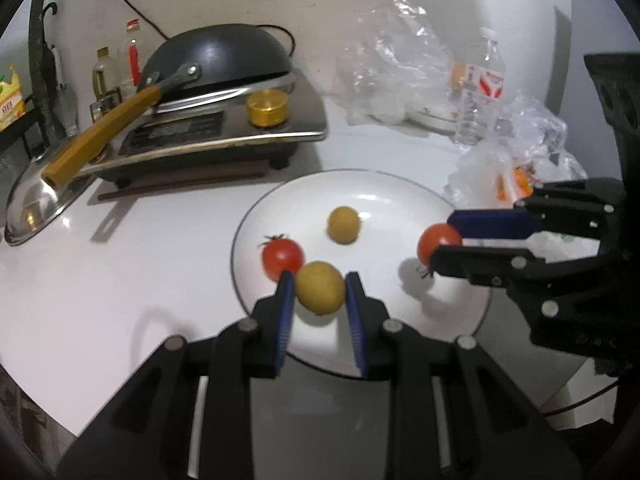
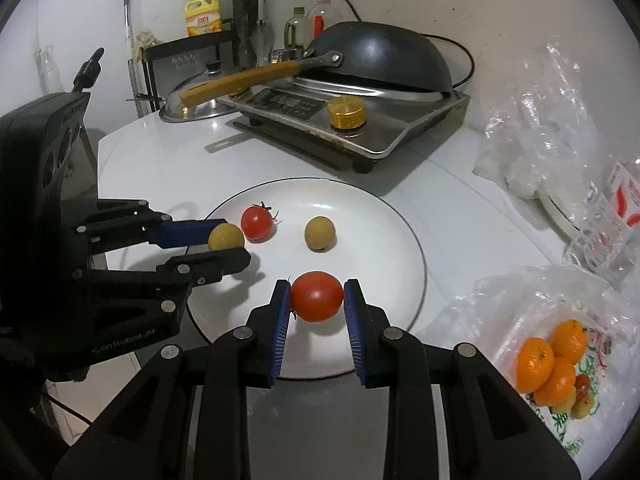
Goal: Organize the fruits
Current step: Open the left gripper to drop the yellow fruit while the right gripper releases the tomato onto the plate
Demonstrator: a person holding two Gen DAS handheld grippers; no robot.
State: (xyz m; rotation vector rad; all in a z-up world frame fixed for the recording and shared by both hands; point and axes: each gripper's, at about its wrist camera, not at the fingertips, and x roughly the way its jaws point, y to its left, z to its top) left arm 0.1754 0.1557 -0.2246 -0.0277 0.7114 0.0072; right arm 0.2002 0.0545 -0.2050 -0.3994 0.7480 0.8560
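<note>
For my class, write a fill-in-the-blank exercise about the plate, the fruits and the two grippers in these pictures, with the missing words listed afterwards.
1. The left gripper is shut on a small ____ fruit.
2. The right gripper is shut on a red ____ above the white plate.
3. The number of fruits lying loose on the plate is ____.
4. The oranges lie inside a plastic ____ beside the plate.

Missing words: yellow; tomato; two; bag

Black plastic two-finger left gripper [image 1: 320, 280] and right gripper [image 2: 317, 287] — ribbed blue pads, silver round pivot screws, white "Gen Robot.AI" lettering.
</note>
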